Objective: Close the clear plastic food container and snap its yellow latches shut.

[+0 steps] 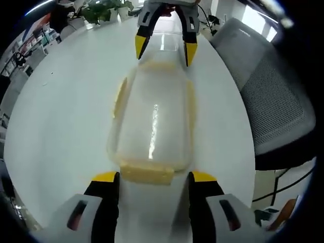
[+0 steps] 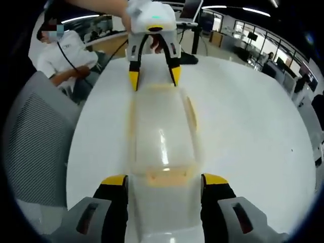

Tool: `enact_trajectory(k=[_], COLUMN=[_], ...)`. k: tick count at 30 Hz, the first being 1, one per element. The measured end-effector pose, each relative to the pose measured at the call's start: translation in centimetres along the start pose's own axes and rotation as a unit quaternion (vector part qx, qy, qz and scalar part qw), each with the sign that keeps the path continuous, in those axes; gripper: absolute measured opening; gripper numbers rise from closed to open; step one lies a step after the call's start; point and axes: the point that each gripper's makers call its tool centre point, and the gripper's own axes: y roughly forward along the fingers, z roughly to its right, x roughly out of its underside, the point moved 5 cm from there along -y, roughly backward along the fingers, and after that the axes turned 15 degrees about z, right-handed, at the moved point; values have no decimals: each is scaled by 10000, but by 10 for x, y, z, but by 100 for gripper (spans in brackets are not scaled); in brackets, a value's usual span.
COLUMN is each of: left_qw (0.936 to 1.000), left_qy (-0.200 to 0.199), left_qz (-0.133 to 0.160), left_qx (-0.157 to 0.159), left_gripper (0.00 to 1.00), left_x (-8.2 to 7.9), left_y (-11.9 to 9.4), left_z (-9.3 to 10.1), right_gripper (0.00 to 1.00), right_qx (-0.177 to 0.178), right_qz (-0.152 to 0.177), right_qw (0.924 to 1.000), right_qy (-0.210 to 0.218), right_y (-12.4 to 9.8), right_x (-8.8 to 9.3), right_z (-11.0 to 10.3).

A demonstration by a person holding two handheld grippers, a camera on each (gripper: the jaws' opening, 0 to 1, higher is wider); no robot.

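A clear plastic container (image 1: 154,119) lies lengthways on the white table (image 1: 61,111), its lid resting on top. Pale yellow latches show at its near end (image 1: 147,173) and along both long sides. My left gripper (image 1: 154,177) is open, one jaw on each side of the near end. My right gripper (image 1: 165,50) is open too and straddles the far end. In the right gripper view the container (image 2: 162,136) runs away from my right gripper (image 2: 164,180) towards the left gripper (image 2: 154,78), which a hand holds. A yellow end latch (image 2: 164,177) sits between the right jaws.
A grey mesh office chair (image 1: 273,101) stands close to the table's edge and also appears in the right gripper view (image 2: 35,147). A seated person in white (image 2: 66,55) is behind it. Potted plants (image 1: 106,10) stand at the table's far side.
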Motion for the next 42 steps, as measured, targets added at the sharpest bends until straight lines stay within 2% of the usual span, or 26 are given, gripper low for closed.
enact_trajectory(k=[24,37,42], left_qw=[9998,9995,9995], left_qy=[168,247,248], left_qz=[-65,-133,-132], left_qx=[104,157,159], left_gripper=[55,55,55], left_x=[-1,-1,-1], left_y=[1,2,1], left_z=[-1,0,-1], right_gripper=[57,56,52], right_qx=[-283,-322,-338], right_qz=[-353,-369,-424], right_qw=[9988,9988,9984], right_qy=[-159,-68,-181], right_y=[11,15,15], right_x=[4,5,5], right_z=[1,3,5])
